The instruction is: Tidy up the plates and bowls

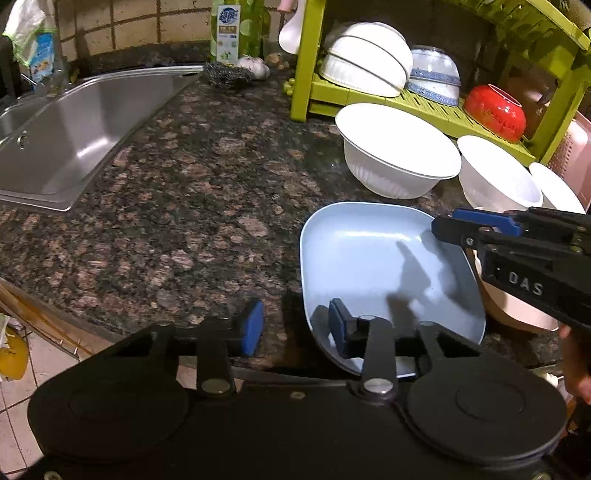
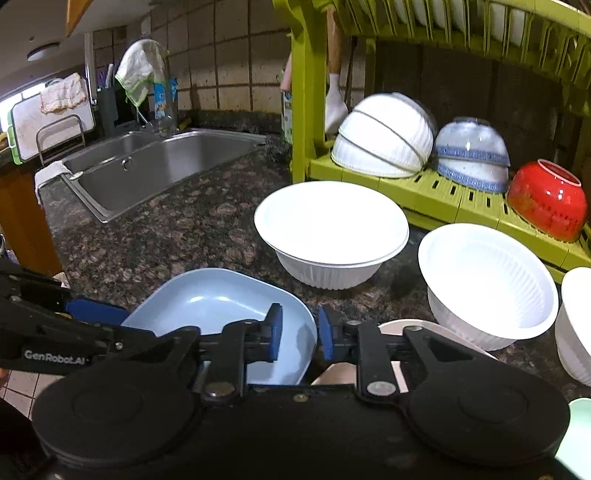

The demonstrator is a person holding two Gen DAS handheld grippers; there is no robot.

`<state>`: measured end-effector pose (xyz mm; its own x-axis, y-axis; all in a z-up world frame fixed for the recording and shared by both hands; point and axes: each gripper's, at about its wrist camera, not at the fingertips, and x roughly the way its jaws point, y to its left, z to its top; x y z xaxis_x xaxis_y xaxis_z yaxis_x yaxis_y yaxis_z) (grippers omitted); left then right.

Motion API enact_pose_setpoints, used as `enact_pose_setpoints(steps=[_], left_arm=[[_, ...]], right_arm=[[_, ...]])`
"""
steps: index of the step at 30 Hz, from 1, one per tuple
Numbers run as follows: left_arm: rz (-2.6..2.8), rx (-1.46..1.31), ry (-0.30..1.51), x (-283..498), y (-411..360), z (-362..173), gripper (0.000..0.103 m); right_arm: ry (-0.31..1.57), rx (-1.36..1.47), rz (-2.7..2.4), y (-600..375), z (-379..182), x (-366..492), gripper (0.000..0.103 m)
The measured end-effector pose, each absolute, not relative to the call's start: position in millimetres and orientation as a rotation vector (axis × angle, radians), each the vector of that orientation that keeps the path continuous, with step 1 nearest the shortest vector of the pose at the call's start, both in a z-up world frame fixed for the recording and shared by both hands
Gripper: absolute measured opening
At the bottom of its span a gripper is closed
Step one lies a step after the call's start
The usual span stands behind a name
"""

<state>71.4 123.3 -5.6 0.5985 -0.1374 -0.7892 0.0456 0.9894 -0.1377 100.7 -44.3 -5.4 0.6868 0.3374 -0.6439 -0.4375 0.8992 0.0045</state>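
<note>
A light blue square plate (image 1: 369, 258) (image 2: 207, 299) lies on the granite counter, its right side resting on a pink plate (image 1: 517, 314) (image 2: 424, 326). My left gripper (image 1: 295, 326) is open and straddles the blue plate's left rim, one pad inside the plate and one outside. My right gripper (image 2: 300, 334) is open with a narrow gap, one pad on each side of the plate's right rim, and a little space shows between the pads and the rim. Three white bowls (image 2: 332, 221) (image 2: 487, 277) (image 2: 576, 325) stand upright behind the plates.
A green dish rack (image 2: 443, 192) at the back right holds overturned bowls: stacked white (image 2: 384, 136), blue-patterned (image 2: 472, 155) and red (image 2: 546, 199). A steel sink (image 1: 74, 140) is sunk into the counter at the left. A scouring pad (image 1: 227, 75) and detergent bottle (image 1: 229, 29) sit behind it.
</note>
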Motion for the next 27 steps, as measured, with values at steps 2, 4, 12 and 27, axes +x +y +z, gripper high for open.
enact_pose_setpoints(steps=[2, 4, 12, 27], left_arm=[[-0.108, -0.100, 0.918, 72, 123, -6, 0.041], [-0.111, -0.099, 0.914, 74, 123, -7, 0.037], [-0.142, -0.062, 0.897, 75, 116, -8, 0.019], [0.018, -0.144, 0.875, 81, 162, -7, 0.018]], right_arm=[[0.699, -0.155, 0.432, -44, -8, 103, 0.020], [0.706, -0.165, 0.433, -43, -11, 106, 0.018], [0.718, -0.196, 0.422, -36, -21, 108, 0.008], [0.749, -0.119, 0.480, 23, -21, 135, 0.008]])
